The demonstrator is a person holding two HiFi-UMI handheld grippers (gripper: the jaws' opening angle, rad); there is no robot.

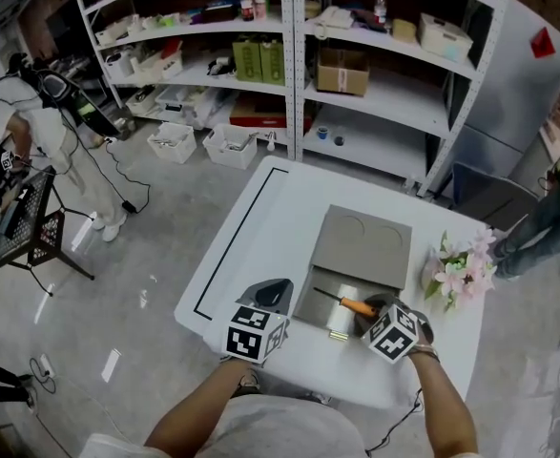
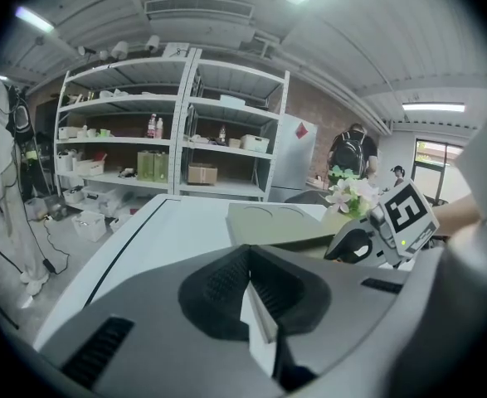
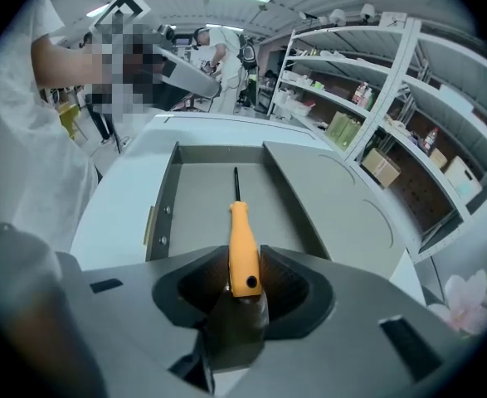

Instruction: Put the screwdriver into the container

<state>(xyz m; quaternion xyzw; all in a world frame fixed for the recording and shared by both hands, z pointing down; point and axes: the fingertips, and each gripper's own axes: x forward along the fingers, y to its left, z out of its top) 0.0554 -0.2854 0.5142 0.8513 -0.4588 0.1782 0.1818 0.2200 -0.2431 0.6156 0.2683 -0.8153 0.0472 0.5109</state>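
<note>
On the white table (image 1: 251,227) sits a container (image 1: 332,318) — shelving (image 1: 289,65) behind.

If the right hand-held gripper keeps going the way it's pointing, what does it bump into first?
The right hand-held gripper has the orange screwdriver between its jaws, pointing ahead. Straight on, it would probably meet the grey floor of the open container first.

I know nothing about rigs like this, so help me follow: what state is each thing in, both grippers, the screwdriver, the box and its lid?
left gripper: shut, nothing in it.
right gripper: open, one jaw on each side of the orange handle.
screwdriver: pointing down into the box, handle between the right jaws.
container: open.
lid: pushed aside, leaving the opening uncovered.
</note>
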